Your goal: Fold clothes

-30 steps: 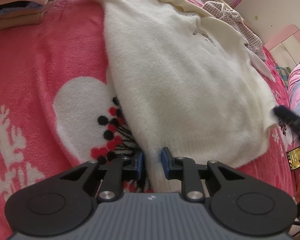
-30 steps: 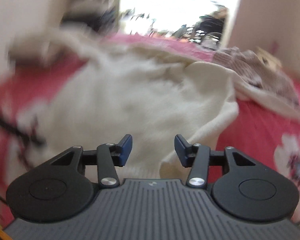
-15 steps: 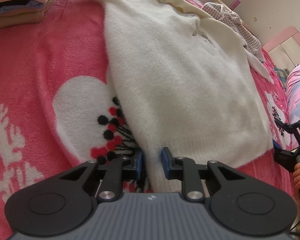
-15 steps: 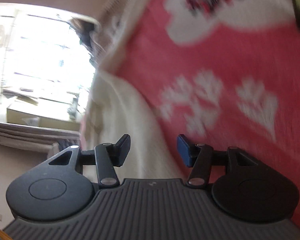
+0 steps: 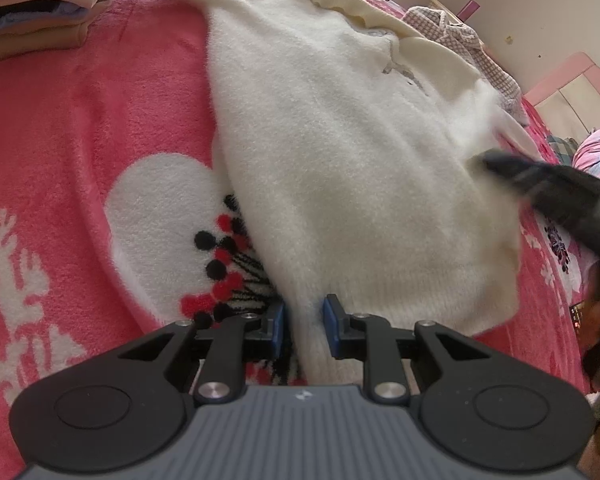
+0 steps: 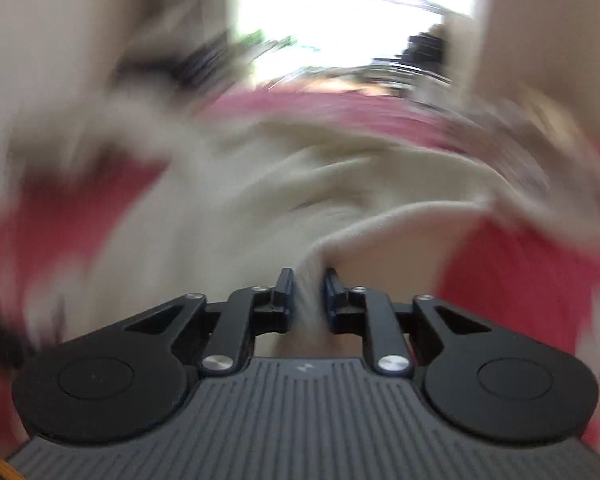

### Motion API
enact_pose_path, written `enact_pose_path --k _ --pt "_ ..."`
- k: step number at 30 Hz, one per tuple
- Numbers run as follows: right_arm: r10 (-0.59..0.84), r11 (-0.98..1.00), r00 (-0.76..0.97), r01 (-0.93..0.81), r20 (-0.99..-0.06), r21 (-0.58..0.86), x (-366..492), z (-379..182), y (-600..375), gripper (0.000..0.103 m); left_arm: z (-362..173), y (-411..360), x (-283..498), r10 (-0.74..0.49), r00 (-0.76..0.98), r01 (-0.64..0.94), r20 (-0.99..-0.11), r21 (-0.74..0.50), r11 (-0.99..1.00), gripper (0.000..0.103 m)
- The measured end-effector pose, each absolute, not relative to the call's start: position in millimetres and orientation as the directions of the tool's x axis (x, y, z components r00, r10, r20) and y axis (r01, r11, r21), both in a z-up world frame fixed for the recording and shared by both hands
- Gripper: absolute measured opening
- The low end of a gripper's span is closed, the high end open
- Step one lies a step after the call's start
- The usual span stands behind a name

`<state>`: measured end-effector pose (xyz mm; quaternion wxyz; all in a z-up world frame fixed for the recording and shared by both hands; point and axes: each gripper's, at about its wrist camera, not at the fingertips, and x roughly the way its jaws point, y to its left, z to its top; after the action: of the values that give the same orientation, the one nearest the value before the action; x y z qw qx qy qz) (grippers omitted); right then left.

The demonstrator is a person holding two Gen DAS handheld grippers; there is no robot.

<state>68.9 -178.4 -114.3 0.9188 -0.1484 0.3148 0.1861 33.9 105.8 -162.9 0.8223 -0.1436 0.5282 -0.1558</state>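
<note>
A fluffy white sweater (image 5: 352, 152) lies spread on a pink blanket (image 5: 80, 120). My left gripper (image 5: 303, 325) is shut on the sweater's near hem corner. In the left wrist view the right gripper (image 5: 548, 188) shows as a dark blurred shape over the sweater's right edge. The right wrist view is heavily blurred: my right gripper (image 6: 307, 295) is shut on a fold of the sweater (image 6: 260, 200), with cloth pinched between its blue pads (image 6: 286, 298).
A stack of folded clothes (image 5: 40, 12) lies at the upper left of the blanket. A checked garment (image 5: 464, 44) sits beyond the sweater. A pink wardrobe (image 5: 568, 88) stands at the far right. A bright window (image 6: 352, 12) is ahead of the right gripper.
The right gripper swung back over the sweater's right edge and went from open to shut on a fold of it. The left gripper held its grip and stayed put.
</note>
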Motion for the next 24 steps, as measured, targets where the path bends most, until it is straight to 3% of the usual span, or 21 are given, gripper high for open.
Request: enact_pose_path --k 2,5,8,14,24 --pt "0.254 0.779 0.694 -0.559 -0.674 -0.282 56.0 -129.0 -135.9 0.028 -164.0 106.2 33.7 -0.412 0.395 0.101 -0.821 -0.407 0.908 0.023" --pt "0.314 0.717 0.651 -0.64 -0.691 -0.276 23.9 -140.7 -119.4 0.043 -165.7 106.1 35.2 -0.42 0.395 0.102 -0.817 -0.415 0.904 0.024" --pt "0.359 0.737 0.639 -0.641 -0.68 -0.214 6.2 -133.1 -126.1 0.044 -166.6 106.4 38.2 -0.429 0.389 0.109 -0.815 -0.422 0.9 0.024" --pt "0.278 0.92 0.723 -0.389 -0.632 -0.041 33.2 -116.4 -177.6 0.045 -167.7 107.9 39.3 -0.436 0.394 0.114 -0.809 -0.428 0.897 0.024" --pt "0.108 0.858 0.725 -0.414 -0.681 -0.305 35.5 -150.8 -150.5 0.042 -168.1 111.1 35.0 -0.437 0.406 0.116 -0.803 -0.429 0.896 0.024"
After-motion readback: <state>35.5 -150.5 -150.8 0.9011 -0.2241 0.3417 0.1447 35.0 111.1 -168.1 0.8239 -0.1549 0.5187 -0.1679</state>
